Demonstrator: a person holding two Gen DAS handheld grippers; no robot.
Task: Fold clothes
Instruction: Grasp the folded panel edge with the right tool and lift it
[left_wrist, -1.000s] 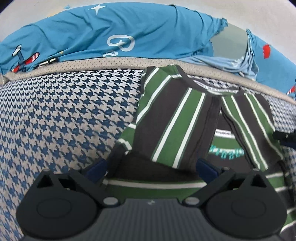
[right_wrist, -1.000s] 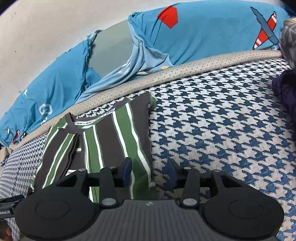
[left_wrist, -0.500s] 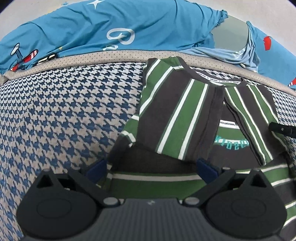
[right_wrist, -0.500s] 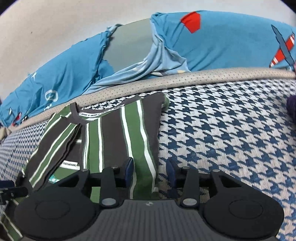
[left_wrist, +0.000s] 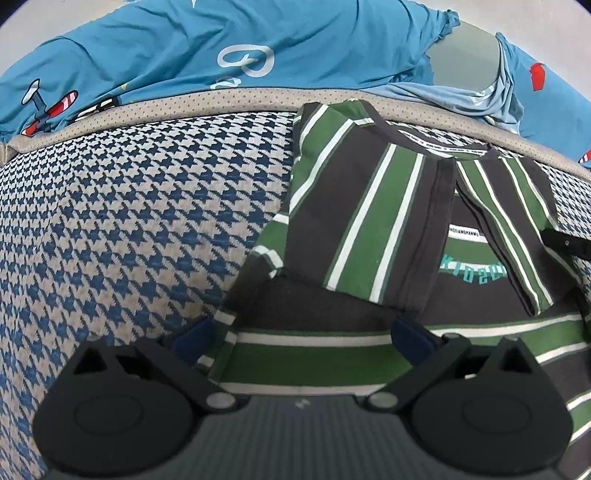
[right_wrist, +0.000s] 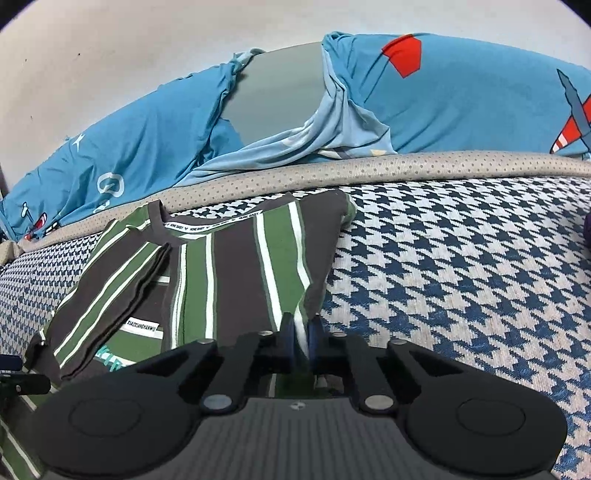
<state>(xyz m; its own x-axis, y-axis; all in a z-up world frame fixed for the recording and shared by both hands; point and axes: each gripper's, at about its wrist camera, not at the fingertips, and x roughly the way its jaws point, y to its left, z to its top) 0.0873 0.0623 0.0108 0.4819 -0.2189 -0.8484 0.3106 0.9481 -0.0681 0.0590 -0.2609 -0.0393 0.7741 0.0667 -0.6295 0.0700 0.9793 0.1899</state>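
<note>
A green, dark grey and white striped T-shirt (left_wrist: 369, 221) lies flat on the houndstooth mattress (left_wrist: 129, 221), both sleeves folded in over its front. My left gripper (left_wrist: 301, 338) stands open low over the shirt's near left part, one pad on each side of the left edge, not pressing it. In the right wrist view the same shirt (right_wrist: 236, 266) lies left of centre. My right gripper (right_wrist: 301, 338) is shut on the shirt's right side edge, with a pinch of striped cloth between its blue pads. The right gripper's tip (left_wrist: 565, 243) shows at the left view's right edge.
Blue bedding with plane prints (right_wrist: 461, 96) is bunched along the white wall behind the mattress. A beige dotted band (right_wrist: 406, 166) marks the mattress's far edge. A dark purple thing (right_wrist: 587, 229) peeks in at the far right. The left gripper's tip (right_wrist: 18, 380) shows low left.
The right gripper's jaws have closed from a hand's-width gap onto the shirt's right edge, and that view has rolled. The left gripper has stayed open in about the same place.
</note>
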